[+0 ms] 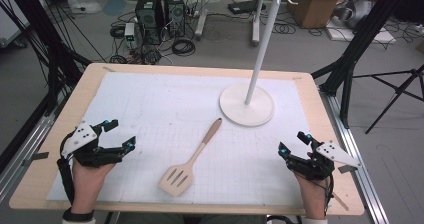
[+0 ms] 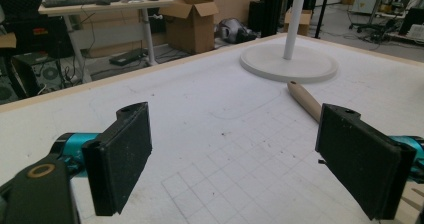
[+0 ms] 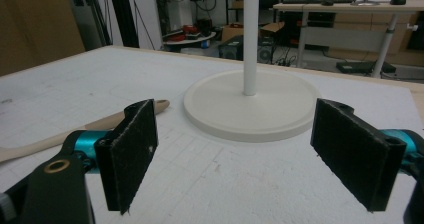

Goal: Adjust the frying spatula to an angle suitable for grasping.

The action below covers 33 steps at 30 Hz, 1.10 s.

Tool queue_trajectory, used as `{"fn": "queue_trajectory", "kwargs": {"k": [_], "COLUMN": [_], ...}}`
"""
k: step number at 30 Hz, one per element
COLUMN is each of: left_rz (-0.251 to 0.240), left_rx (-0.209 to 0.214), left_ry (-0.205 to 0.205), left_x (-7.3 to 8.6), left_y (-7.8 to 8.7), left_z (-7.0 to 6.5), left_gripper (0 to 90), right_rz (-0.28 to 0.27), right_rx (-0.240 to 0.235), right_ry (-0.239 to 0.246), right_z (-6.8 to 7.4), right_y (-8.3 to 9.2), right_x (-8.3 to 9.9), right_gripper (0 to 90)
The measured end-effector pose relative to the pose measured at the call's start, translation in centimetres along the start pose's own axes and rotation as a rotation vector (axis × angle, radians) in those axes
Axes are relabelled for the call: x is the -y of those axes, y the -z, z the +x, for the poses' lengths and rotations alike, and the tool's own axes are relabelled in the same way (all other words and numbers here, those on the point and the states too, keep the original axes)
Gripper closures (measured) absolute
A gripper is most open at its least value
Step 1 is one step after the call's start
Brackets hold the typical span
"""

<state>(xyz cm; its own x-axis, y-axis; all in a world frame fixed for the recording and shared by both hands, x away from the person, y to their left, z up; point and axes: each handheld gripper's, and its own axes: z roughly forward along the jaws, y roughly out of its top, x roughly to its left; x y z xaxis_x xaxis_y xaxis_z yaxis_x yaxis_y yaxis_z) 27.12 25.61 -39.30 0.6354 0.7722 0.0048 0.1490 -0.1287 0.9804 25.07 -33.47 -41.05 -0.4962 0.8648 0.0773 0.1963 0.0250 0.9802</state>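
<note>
A wooden slotted spatula (image 1: 189,160) lies on the white gridded mat (image 1: 150,104), head toward me and handle pointing at the stand. Its handle (image 2: 305,100) shows past the right jaw in the left gripper view, and its handle (image 3: 75,131) lies behind the left jaw in the right gripper view. A white hook stand (image 1: 260,54) rises from a round base (image 1: 246,106) at the mat's far right. My left gripper (image 1: 119,134) rests open at the table's left edge. On the opposite side my right gripper (image 1: 294,141) sits open too. Both hold nothing.
The mat covers a light wooden table (image 1: 65,114). Beyond its far edge stand computer towers (image 1: 160,9) with cables on the floor, and cardboard boxes (image 1: 320,4). Black tripod legs (image 1: 360,39) flank the table's right side. The stand base (image 3: 251,104) lies straight ahead of my right gripper.
</note>
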Motion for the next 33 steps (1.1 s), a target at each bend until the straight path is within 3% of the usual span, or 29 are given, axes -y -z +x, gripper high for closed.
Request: {"fn": "queue_trajectory", "kwargs": {"k": [7,17,23,29,33], "left_rz": [0.026,0.085,0.129,0.132,0.093], "left_rx": [0.021,0.063,0.097,0.093,0.049], "left_ry": [0.019,0.044,0.022,0.014,0.007], "left_x": [-0.9,-2.7,-3.6,-3.6,-3.4], "left_y": [-0.8,-2.7,-4.5,-5.3,-4.5], "left_z": [-0.8,-2.9,-4.5,-4.9,-4.2], "left_gripper": [15.2,16.0,16.0,15.7,15.9], "right_rz": [0.001,-0.001,-0.001,0.004,0.005], "right_rx": [0.004,-0.004,-0.006,-0.007,-0.009], "right_ry": [-0.003,-0.005,-0.004,-0.009,-0.011], "right_z": [-0.1,-0.1,-0.2,-0.1,-0.2], "right_y": [-0.1,-0.3,-0.4,-0.4,-0.4], "right_x": [0.0,0.0,0.0,0.0,0.0], "right_gripper": [17.6,17.6,17.7,17.7,17.7]}}
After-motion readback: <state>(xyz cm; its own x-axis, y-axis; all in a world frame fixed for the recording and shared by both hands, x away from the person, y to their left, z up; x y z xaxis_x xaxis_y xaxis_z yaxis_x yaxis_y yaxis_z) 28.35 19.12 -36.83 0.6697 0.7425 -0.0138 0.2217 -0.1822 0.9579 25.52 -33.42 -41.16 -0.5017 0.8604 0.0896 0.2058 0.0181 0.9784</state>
